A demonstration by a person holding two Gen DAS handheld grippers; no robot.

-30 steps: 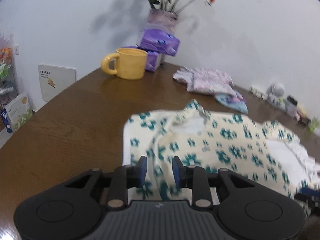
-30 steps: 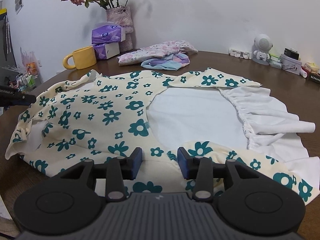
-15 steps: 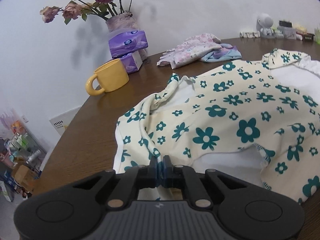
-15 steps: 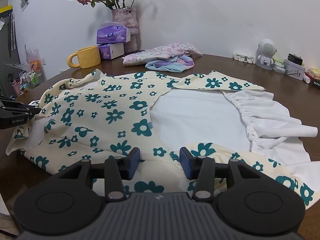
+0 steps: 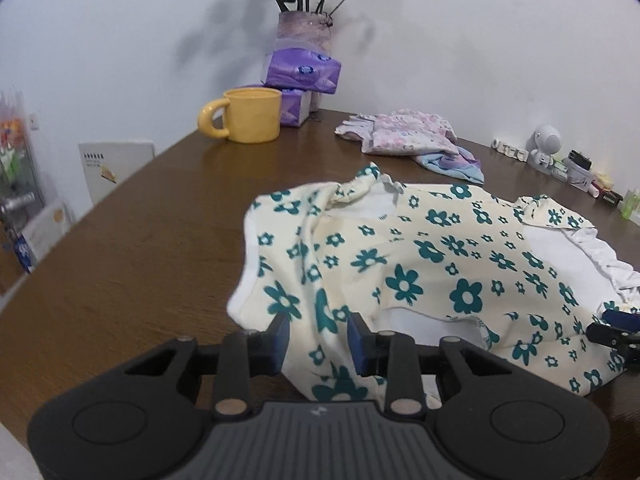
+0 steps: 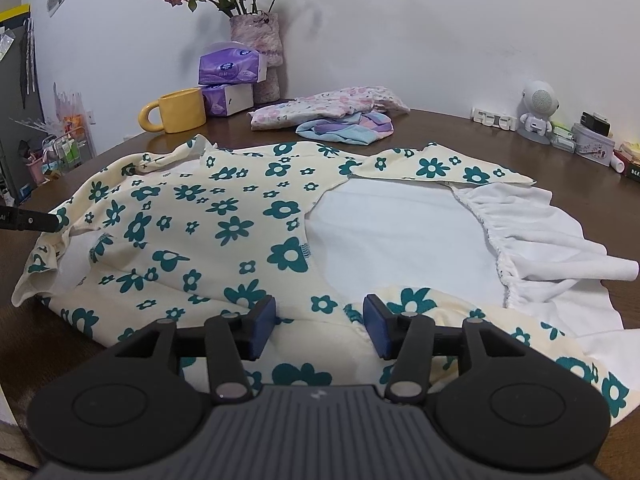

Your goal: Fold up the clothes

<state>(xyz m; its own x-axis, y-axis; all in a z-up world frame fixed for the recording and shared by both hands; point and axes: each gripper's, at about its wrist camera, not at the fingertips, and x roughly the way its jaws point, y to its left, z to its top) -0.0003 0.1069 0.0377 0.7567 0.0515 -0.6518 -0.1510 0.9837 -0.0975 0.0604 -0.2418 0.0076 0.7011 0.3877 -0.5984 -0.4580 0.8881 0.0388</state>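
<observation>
On the bench (image 5: 132, 240), both the left hand-held gripper (image 5: 318, 340), just reopened, and the right hand-held gripper (image 6: 320, 322), still widening, stand apart over the floral dress (image 6: 224, 224); seat fabric deep before clamping.

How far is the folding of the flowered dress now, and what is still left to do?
Early stage. Done: the flowered dress lies spread on the table, hem turned back showing white lining. In hand: the left gripper has just opened with a sleeve edge between its jaws; the right gripper, also opening, sits over the near edge. Left: every real fold, and the pink clothes behind.
</observation>
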